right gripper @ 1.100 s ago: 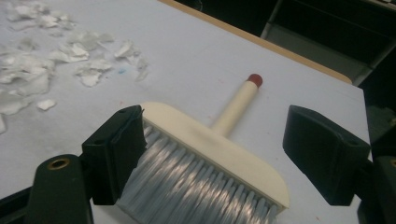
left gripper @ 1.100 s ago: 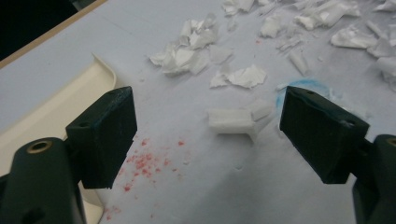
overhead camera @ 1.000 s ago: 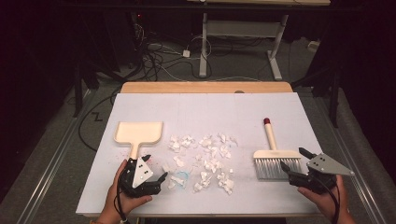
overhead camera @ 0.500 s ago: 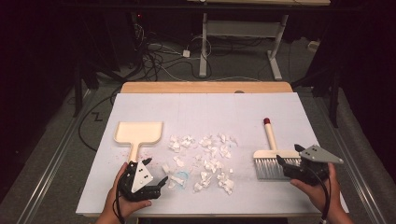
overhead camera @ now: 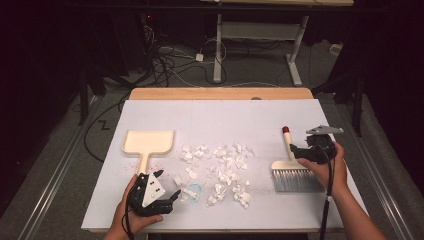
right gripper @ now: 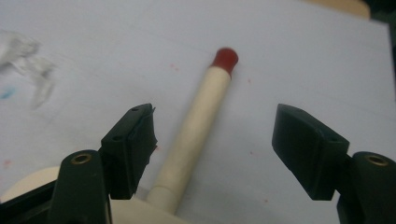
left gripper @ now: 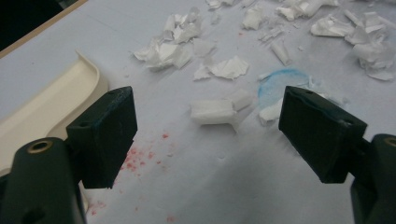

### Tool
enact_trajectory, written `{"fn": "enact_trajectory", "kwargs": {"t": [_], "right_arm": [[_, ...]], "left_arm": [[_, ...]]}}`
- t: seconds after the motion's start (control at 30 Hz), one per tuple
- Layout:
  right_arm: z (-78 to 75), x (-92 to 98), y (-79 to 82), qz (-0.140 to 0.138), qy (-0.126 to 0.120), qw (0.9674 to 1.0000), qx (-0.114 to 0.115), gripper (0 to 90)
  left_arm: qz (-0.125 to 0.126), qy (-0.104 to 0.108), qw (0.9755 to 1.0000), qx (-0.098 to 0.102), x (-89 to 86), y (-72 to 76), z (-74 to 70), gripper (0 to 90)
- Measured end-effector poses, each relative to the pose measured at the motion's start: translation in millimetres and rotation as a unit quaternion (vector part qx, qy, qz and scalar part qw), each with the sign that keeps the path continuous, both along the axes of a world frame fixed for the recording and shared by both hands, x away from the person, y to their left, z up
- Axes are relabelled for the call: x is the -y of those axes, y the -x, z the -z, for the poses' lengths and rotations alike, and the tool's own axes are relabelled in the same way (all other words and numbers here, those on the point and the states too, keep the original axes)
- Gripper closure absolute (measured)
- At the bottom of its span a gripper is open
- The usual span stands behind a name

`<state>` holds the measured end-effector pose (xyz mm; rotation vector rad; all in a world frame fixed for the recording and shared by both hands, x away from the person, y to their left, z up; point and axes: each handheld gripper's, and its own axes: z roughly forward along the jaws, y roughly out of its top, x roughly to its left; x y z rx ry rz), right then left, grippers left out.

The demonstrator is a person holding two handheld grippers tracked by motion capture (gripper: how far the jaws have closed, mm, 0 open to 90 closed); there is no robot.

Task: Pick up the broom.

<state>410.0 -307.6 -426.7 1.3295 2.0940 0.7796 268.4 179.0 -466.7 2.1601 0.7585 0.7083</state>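
Note:
A cream brush lies at the table's right, its red-tipped handle (overhead camera: 287, 145) pointing away and its grey bristles (overhead camera: 298, 180) toward me. My right gripper (overhead camera: 296, 151) hovers at the handle (right gripper: 198, 128) from the right. Its jaws have just been closing a little; they stand open on either side of the handle, and the pads are clear of it. Torn white paper scraps (overhead camera: 220, 170) are strewn over the middle. A cream dustpan (overhead camera: 148, 142) lies at the left. Below its handle, my left gripper (overhead camera: 169, 185) rests open, with one scrap (left gripper: 212, 112) on the table between its jaws.
White paper (overhead camera: 225, 120) covers a wooden table (overhead camera: 220, 93). Red specks (left gripper: 140, 156) and a blue smear (left gripper: 275, 84) mark the sheet near the left gripper. Beyond the table are a dark floor, cables and a desk frame (overhead camera: 260, 30).
My right gripper has moved from beside the bristles, near the front right, away from me and left to the brush handle. The left gripper has stayed in place.

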Motion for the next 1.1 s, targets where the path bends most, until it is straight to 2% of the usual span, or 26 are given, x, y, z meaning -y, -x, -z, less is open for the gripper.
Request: {"fn": "enact_trajectory", "kwargs": {"t": [0.1,0.17,0.2,0.3,0.37,0.4,0.5,0.57,0.73,0.87,1.0,1.03,1.07,1.1], "right_arm": [[15.7,-4.1,-19.4,0.012,0.001,0.998,-0.062,38.0],[25.4,-7.5,-28.2,0.018,0.002,0.9957,-0.091,45.4],[29.1,-8.9,-31.6,0.017,0.0,0.9942,-0.106,45.9],[26.8,-10.5,-37.1,0.021,-0.009,0.9932,-0.114,57.8],[27.3,-12.8,-37.9,0.024,-0.009,0.9935,-0.111,61.4],[27.2,-13.9,-38.1,0.022,-0.007,0.9936,-0.111,63.3],[29.0,-11.0,-37.3,0.025,-0.025,0.9942,-0.102,71.0],[29.3,-9.6,-37.2,0.019,-0.026,0.9945,-0.1,71.1],[28.9,-7.8,-36.8,0.017,-0.032,0.9947,-0.096,71.3],[18.6,-4.4,-31.1,0.013,-0.047,0.997,-0.06,71.3],[-4.5,-2.1,-16.8,0.009,-0.068,0.9976,-0.001,71.3],[-4.5,-2.1,-16.8,0.009,-0.068,0.9976,-0.001,71.3],[-10.6,-1.8,-12.6,0.006,-0.074,0.9971,0.014,71.3],[-23.2,-1.2,-3.3,0.001,-0.087,0.9951,0.046,71.3]], "left_arm": [[0.0,-0.003,1.0,-0.002,0.7,-0.3,0.9,18.5],[0.0,-0.003,1.0,-0.003,1.0,-0.5,1.3,18.5],[0.0,-0.003,1.0,-0.003,1.0,-0.6,1.4,18.5],[0.0,-0.003,1.0,-0.006,1.3,-1.2,1.5,18.5],[0.0,-0.002,1.0,-0.006,1.6,-1.0,1.2,18.5],[0.004,0.005,1.0,-0.007,1.4,-0.4,0.6,18.5],[0.005,0.015,0.9999,-0.007,0.0,0.0,-0.8,18.4],[0.004,0.021,0.9997,-0.008,-1.1,0.0,-1.1,18.4],[0.006,0.022,0.9997,-0.012,-0.6,-0.7,-0.4,18.5],[0.004,0.029,0.9995,-0.009,0.2,0.2,-3.1,18.5],[0.002,0.038,0.9992,0.005,1.8,0.8,-8.7,18.4],[0.002,0.038,0.9992,0.005,1.8,0.8,-8.7,18.4],[0.004,0.039,0.9992,0.007,3.2,1.8,-10.8,18.4],[0.005,0.043,0.9991,0.007,5.0,2.7,-12.5,18.4]]}}
